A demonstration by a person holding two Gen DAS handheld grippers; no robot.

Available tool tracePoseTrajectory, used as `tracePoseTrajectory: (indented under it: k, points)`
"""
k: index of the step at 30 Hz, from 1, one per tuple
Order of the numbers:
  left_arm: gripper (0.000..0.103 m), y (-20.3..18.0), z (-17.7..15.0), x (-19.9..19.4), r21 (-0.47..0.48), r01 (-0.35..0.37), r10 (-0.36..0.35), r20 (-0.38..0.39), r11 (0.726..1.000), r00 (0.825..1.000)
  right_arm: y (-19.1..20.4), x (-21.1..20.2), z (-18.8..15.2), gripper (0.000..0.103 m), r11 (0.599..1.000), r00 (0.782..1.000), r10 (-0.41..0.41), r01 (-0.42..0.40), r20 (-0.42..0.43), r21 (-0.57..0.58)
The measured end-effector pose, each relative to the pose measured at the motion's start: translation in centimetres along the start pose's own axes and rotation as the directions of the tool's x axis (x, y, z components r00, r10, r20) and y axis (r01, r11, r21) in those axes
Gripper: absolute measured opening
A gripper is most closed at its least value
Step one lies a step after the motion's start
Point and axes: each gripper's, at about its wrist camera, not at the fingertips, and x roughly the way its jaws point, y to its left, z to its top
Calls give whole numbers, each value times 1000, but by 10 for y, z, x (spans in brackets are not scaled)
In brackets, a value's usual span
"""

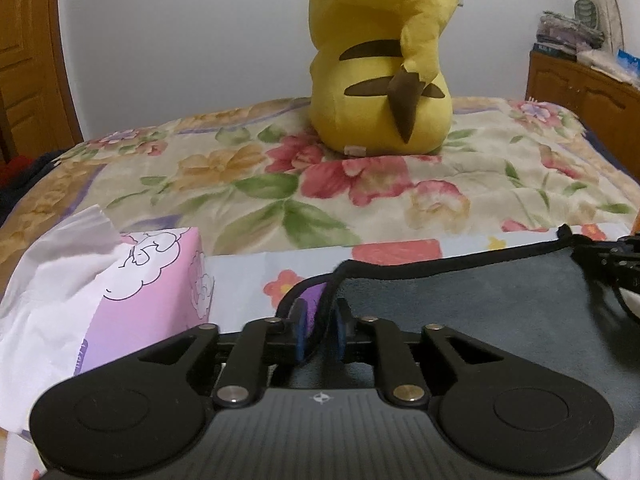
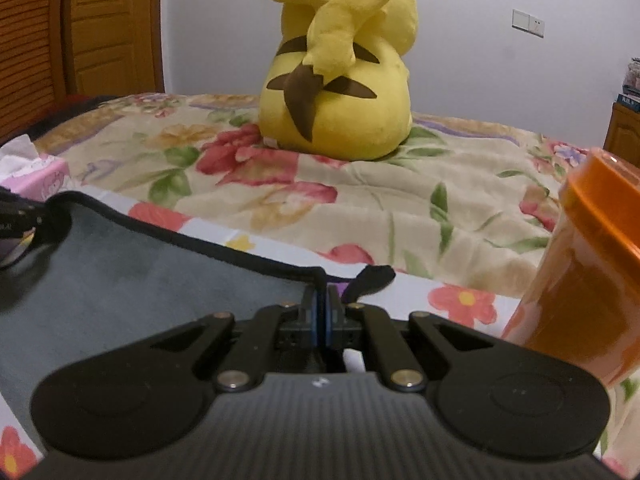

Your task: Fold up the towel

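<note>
A dark grey towel [image 1: 480, 304] with a black hem and a purple underside lies on the flowered sheet; it also shows in the right wrist view [image 2: 152, 280]. My left gripper [image 1: 318, 332] holds the towel's far left corner between its blue pads, with a small gap still showing. My right gripper [image 2: 320, 316] is shut tight on the towel's far right corner, beside a black hanging loop [image 2: 370, 278]. Each gripper shows at the edge of the other's view: the right gripper [image 1: 612, 264] and the left gripper [image 2: 20, 216].
A pink tissue box [image 1: 132, 288] with white tissue stands just left of the left gripper. An orange jar [image 2: 588, 280] stands close right of the right gripper. A big yellow plush [image 1: 380, 80] sits on the floral quilt [image 1: 200, 184] ahead. Wooden furniture stands at both sides.
</note>
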Motion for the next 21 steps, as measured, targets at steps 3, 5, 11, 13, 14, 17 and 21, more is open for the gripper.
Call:
tracePoseTrajectory:
  k: [3, 5, 11, 13, 14, 17, 21]
  points:
    - [42, 0, -2, -1, 2, -1, 1, -3, 1000, 1000, -1, 0, 1, 14, 1000, 1000, -6, 6, -1, 5]
    - [52, 1, -3, -2, -3, 5, -5, -6, 1000, 1000, -2, 0, 0, 27, 1000, 1000, -20, 20, -5, 11]
    - [60, -5, -7, -16, 12, 22, -22, -13, 1000, 1000, -7, -13, -4, 49, 999, 999, -32, 33, -5, 41]
    - [61, -8, -8, -23, 24, 27, -26, -15, 999, 1000, -7, -18, -3, 49, 999, 999, -32, 32, -3, 44]
    - [63, -8, -9, -26, 22, 32, -32, -16, 999, 999, -6, -21, -3, 49, 998, 1000, -30, 30, -1, 47]
    - [66, -10, -11, -36, 19, 50, -49, -22, 999, 999, -3, -31, -1, 50, 998, 1000, -16, 16, 5, 60]
    - [68, -15, -15, -50, 30, 53, -52, -31, 998, 998, 2, -46, 1, 54, 998, 1000, -2, 1, 13, 66]
